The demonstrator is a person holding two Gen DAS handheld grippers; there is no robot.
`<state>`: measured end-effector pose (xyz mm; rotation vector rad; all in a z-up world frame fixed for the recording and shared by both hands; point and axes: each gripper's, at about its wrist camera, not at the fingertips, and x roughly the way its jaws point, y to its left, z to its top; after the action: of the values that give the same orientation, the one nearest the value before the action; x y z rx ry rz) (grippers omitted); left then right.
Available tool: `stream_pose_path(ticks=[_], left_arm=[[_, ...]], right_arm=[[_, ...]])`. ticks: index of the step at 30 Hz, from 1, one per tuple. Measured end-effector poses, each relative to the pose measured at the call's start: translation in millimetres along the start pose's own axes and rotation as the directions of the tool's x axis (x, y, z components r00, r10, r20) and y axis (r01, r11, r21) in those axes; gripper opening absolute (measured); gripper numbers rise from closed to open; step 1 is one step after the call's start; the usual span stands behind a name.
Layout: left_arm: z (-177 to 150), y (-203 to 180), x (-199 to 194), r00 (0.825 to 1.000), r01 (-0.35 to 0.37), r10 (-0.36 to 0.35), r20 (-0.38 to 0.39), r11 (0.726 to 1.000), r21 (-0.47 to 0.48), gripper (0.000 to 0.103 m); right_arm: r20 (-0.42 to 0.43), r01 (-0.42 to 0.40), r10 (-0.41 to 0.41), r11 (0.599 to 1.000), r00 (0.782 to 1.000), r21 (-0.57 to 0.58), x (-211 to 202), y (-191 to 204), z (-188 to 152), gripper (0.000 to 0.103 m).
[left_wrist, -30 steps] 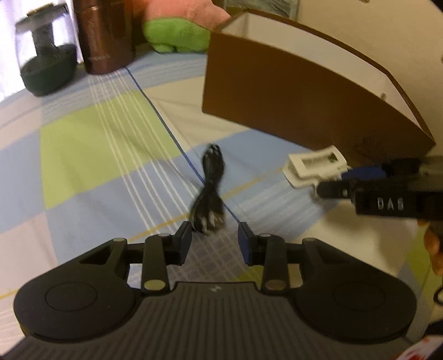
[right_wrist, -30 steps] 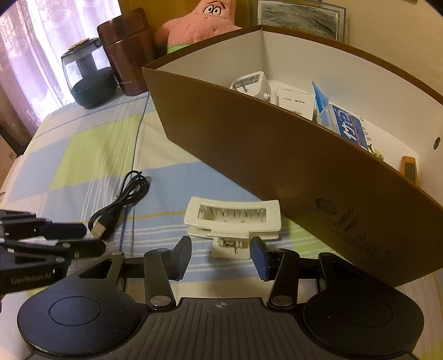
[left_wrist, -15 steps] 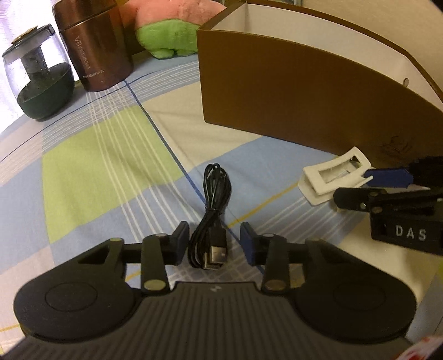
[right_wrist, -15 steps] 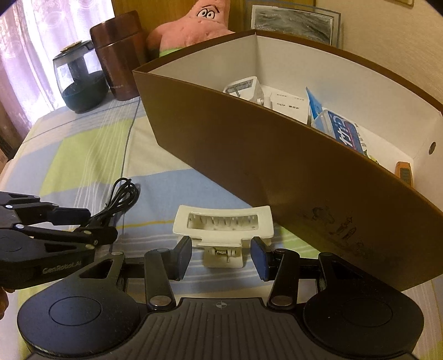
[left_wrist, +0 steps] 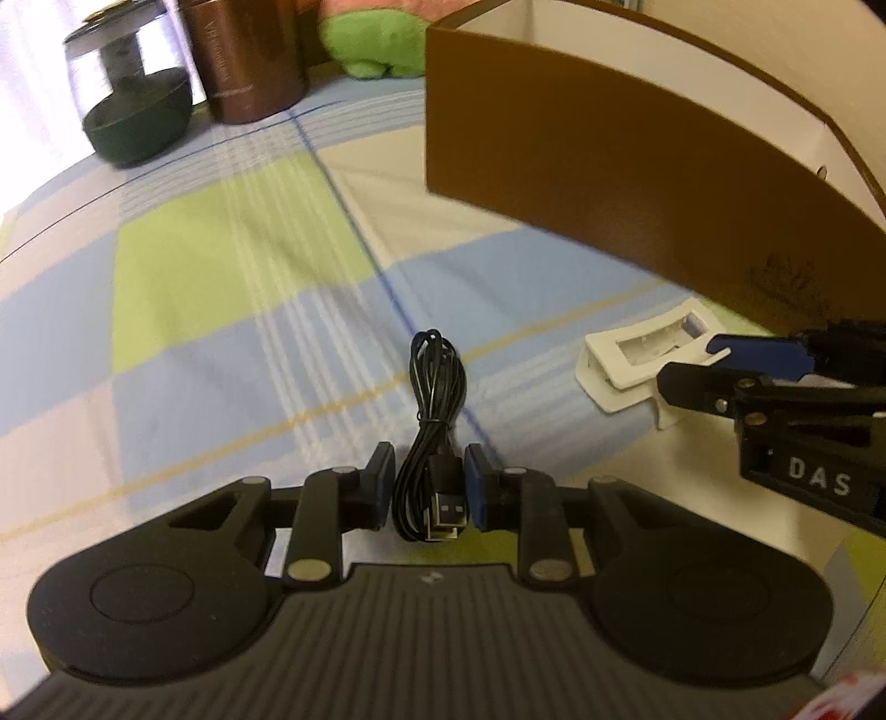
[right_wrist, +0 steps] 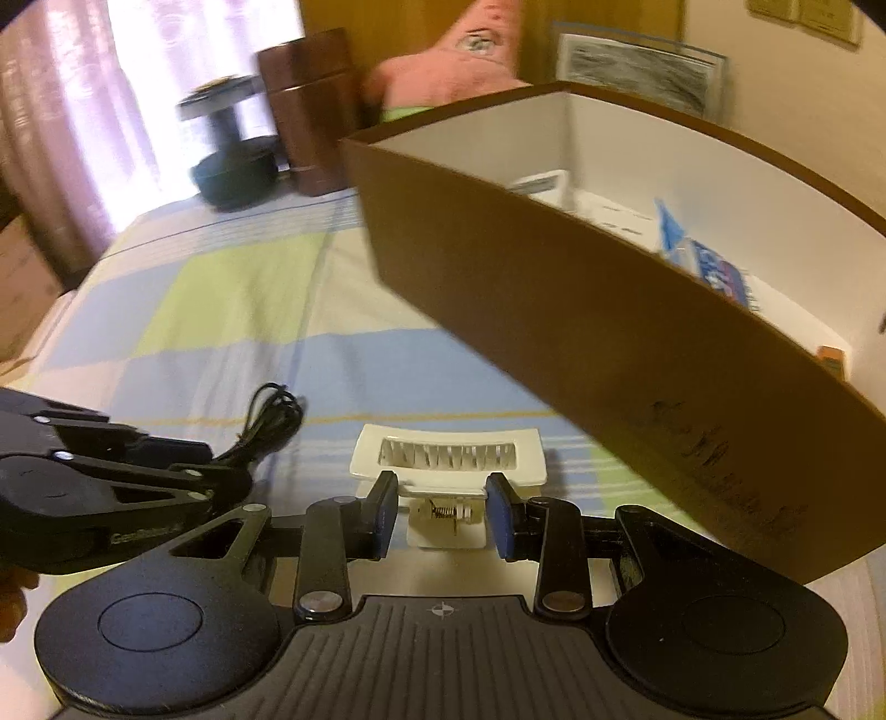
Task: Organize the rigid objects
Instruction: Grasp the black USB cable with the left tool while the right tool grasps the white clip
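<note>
A coiled black USB cable (left_wrist: 434, 421) lies on the checked bedsheet (left_wrist: 232, 266). Its plug end sits between the pads of my left gripper (left_wrist: 429, 493), whose jaws are closing and touch the bundle on both sides. To the right lies a white hair clip (right_wrist: 448, 454) in front of the brown box (right_wrist: 554, 332). My right gripper (right_wrist: 443, 515) is shut on the clip's spring handle. The left wrist view shows the same clip (left_wrist: 637, 360) with the right gripper (left_wrist: 692, 365) on it. My left gripper (right_wrist: 221, 465) shows at the right wrist view's left edge.
The brown box (left_wrist: 609, 183) has white inner walls and holds several small packs and cartons (right_wrist: 709, 266). At the back left stand a brown canister (left_wrist: 243, 61), a glass jar with a dark base (left_wrist: 133, 105) and a pink and green plush toy (left_wrist: 376, 44).
My left gripper came forward over the cable's plug end and its jaws narrowed. My right gripper advanced onto the clip's handle and closed on it.
</note>
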<state>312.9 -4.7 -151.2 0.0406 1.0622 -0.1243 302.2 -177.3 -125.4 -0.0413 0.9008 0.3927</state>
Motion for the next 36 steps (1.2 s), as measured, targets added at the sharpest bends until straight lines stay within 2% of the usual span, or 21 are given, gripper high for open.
stream_pose_path(ticks=[10,18,19,22,23,29,32,33,35,36], left_arm=[[-62.1,12.3,-39.9,0.997,-0.060,0.055,-0.051,0.992,-0.112,0.022],[-92.7,4.9,-63.3,0.997,-0.047,0.036,-0.068,0.985,-0.166,0.023],[-92.2,3.9,-63.5,0.997,-0.051,0.040,-0.065,0.984,-0.169,0.023],[-88.6,4.6,-61.3,0.999,-0.032,0.024,-0.047,0.984,-0.177,0.030],[-87.0,4.4,-61.4,0.999,-0.029,0.023,-0.039,0.984,-0.173,0.032],[-76.1,0.5,-49.6,0.999,-0.042,0.040,-0.016,0.992,-0.117,0.031],[-75.8,3.5,-43.2,0.998,-0.052,0.049,-0.032,0.991,-0.121,0.013],[-76.1,5.3,-43.3,0.998,-0.050,0.046,-0.032,0.990,-0.129,0.013],[-77.2,6.8,-44.1,0.998,-0.052,0.049,-0.029,0.989,-0.136,0.013],[-77.9,7.2,-44.1,0.998,-0.056,0.052,-0.029,0.989,-0.138,0.013]], right_arm=[[-0.075,-0.114,0.106,0.987,0.992,-0.112,-26.7,29.3,-45.6,0.031],[-0.113,-0.140,0.125,0.980,0.986,-0.139,-37.9,42.2,-63.7,0.033],[-0.118,-0.136,0.120,0.981,0.986,-0.137,-38.7,42.0,-64.5,0.039],[-0.101,-0.129,0.119,0.986,0.988,-0.105,-42.5,37.4,-65.4,0.072],[-0.088,-0.131,0.123,0.987,0.989,-0.091,-44.1,34.5,-63.8,0.076],[-0.063,-0.139,0.135,0.988,0.989,-0.073,-41.3,31.1,-54.9,0.077],[-0.078,-0.148,0.141,0.985,0.987,-0.085,-36.5,33.9,-53.7,0.079],[-0.084,-0.153,0.146,0.985,0.986,-0.086,-35.5,34.8,-53.5,0.080],[-0.100,-0.155,0.146,0.984,0.984,-0.086,-31.1,36.6,-53.2,0.092],[-0.107,-0.156,0.146,0.983,0.983,-0.094,-28.8,38.7,-53.4,0.093]])
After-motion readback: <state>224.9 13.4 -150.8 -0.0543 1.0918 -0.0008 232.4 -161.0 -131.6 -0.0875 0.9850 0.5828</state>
